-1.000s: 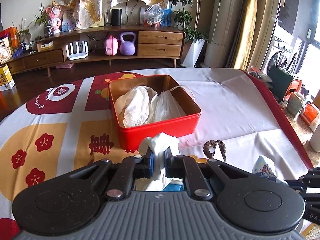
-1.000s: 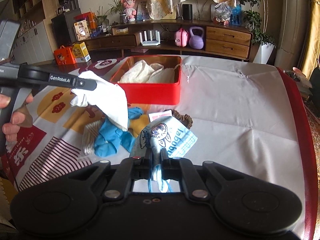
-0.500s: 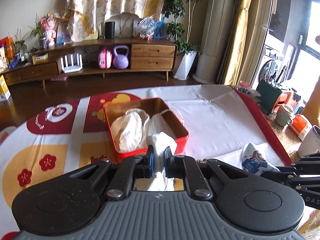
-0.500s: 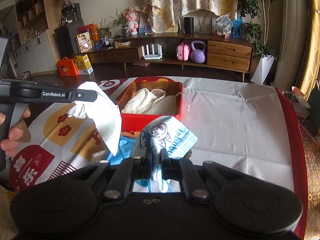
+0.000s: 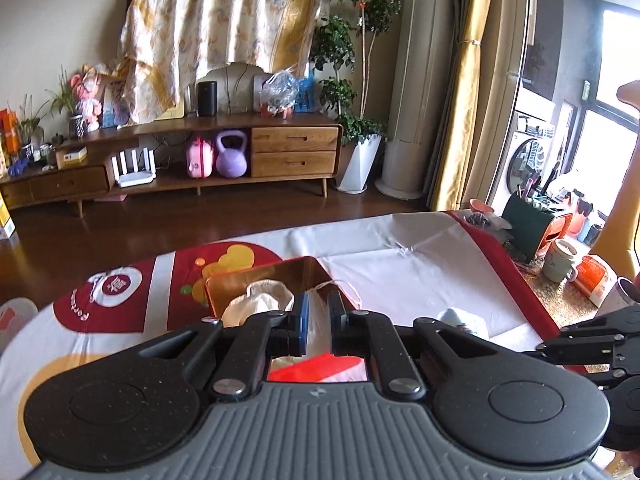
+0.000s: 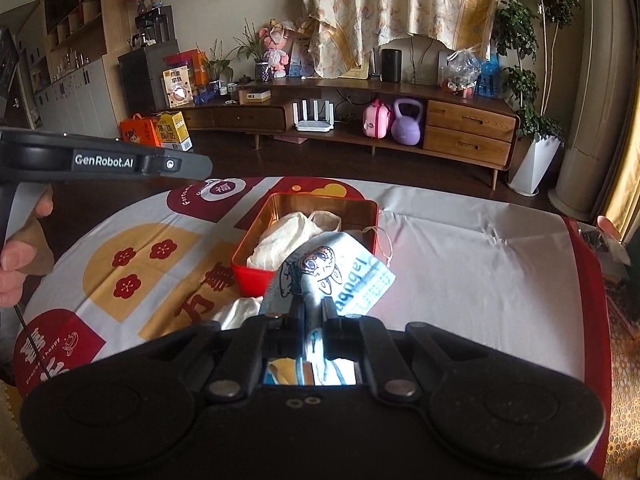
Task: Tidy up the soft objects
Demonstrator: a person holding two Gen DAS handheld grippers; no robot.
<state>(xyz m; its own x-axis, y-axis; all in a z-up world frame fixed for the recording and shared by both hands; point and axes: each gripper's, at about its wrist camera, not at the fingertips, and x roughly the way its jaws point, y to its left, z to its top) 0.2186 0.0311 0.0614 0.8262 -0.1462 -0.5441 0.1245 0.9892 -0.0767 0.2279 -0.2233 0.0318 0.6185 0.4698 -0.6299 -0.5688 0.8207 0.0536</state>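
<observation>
My right gripper is shut on a pale blue cloth with a cartoon print, lifted in front of the red tin box. Two white fabric bundles lie in the box. My left gripper hovers over the box, jaws shut to a slit. The white seen through the slit lines up with the bundle in the box. From the right wrist view, the left gripper has no cloth at its tip. A white cloth lies on the table before the box.
A person's hand grips the left tool's handle. The table's red right edge drops off to mugs and boxes. Beyond the table are a dark wood floor and a long low cabinet.
Both grippers have risen, so the box sits lower in both views. The white cloth that hung from the left gripper is gone from its tip. The printed cloth now hangs by the box.
</observation>
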